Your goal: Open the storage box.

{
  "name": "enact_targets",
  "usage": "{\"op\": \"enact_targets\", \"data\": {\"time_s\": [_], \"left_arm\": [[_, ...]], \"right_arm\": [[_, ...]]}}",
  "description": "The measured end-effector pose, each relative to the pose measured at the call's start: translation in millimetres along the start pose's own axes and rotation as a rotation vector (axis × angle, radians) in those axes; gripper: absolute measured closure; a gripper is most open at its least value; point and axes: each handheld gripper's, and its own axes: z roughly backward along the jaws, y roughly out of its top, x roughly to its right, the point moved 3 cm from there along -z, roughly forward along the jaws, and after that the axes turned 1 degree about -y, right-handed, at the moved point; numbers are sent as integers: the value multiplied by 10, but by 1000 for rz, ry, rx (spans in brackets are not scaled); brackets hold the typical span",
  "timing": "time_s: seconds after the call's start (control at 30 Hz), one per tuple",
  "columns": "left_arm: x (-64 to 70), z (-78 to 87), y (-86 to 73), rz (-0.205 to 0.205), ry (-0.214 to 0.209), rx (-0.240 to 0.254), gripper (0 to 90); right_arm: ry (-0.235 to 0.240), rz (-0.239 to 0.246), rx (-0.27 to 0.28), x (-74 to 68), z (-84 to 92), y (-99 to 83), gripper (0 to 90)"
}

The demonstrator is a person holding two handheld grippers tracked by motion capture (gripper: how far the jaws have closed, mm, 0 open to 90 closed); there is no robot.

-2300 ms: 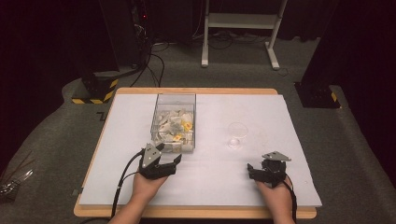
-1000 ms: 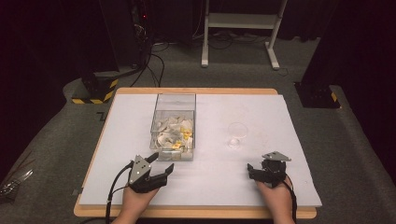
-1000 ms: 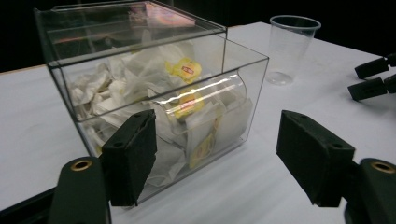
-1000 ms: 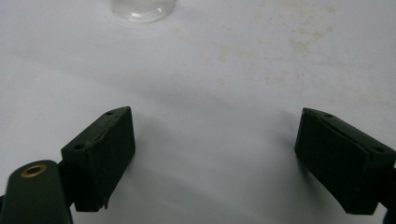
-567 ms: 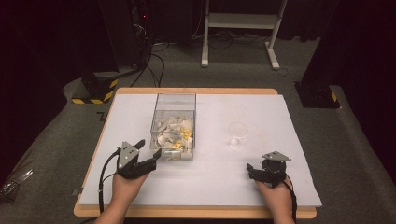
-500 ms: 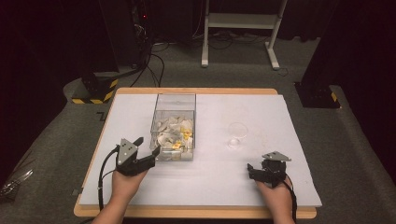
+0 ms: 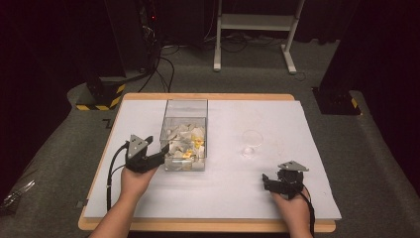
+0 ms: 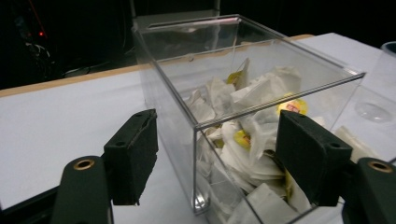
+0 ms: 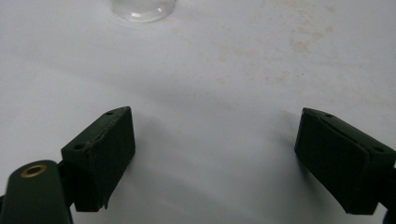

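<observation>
A clear plastic box [image 7: 184,102] stands on the white sheet, left of centre, with several white and yellow tea bags [image 7: 184,145] piled inside. My left gripper [image 7: 159,153] is at the box's near left corner. In the left gripper view the box's corner edge [image 8: 194,154] stands between the jaws of my left gripper [image 8: 217,135]. The jaws have just been closing a little, and the pads are still clear of the walls. The tea bags [image 8: 252,93] show through the wall. My right gripper [image 7: 270,181] rests open at the near right, and in its own view the right gripper [image 9: 215,135] holds nothing.
A small clear glass cup [image 7: 251,141] stands right of the box, ahead of the right gripper [image 9: 142,9] and beyond the box [image 8: 380,93]. The white sheet [image 7: 223,198] covers a wooden table. Cables and stands lie on the floor beyond.
My left gripper has moved left and slightly away from me, from in front of the box to its near left corner. The right gripper has stayed still.
</observation>
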Motion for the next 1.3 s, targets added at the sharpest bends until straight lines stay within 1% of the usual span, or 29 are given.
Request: {"op": "enact_targets", "data": {"time_s": [0.07,0.17,0.27,0.43,0.5,0.57,0.63,0.77,0.83,0.9,1.0,1.03,1.07,1.1,1.13,1.23,1.27,1.3], "left_arm": [[-12,-23,-20,1,9,-11,306],[-21,-39,-31,2,16,-15,318],[-21,-69,-61,-3,18,-15,354],[1,-77,-135,4,5,-6,447],[10,-58,-155,11,0,9,490],[16,-44,-163,16,-4,13,523],[25,-36,-164,11,-3,14,555],[44,-51,-157,14,10,14,574],[48,-61,-155,8,22,15,575],[54,-67,-154,12,20,14,577],[71,-50,-156,1,20,13,610],[72,-43,-158,5,15,16,617],[77,-37,-161,6,12,17,644],[78,-29,-164,0,12,17,650],[82,-22,-167,5,10,18,652],[93,-12,-176,-1,11,24,676],[119,-9,-189,-15,16,24,690],[127,-6,-193,-16,22,28,699]], "right_arm": [[0,0,0,0,0,0,121],[0,0,0,0,0,0,121],[1,0,0,1,0,0,121],[1,3,1,4,-1,0,121],[1,0,0,1,0,0,121],[0,0,0,0,0,0,121],[0,0,0,0,0,0,121],[0,0,0,0,0,0,121],[0,0,0,0,0,0,121],[0,0,0,0,0,0,121],[1,0,0,1,0,0,121],[1,0,0,2,0,0,121],[1,4,2,5,-2,0,121],[1,0,-1,1,0,0,121],[1,0,0,1,0,0,121],[0,0,0,0,0,0,121],[0,0,0,0,0,0,121],[0,0,0,0,0,0,121]]}}
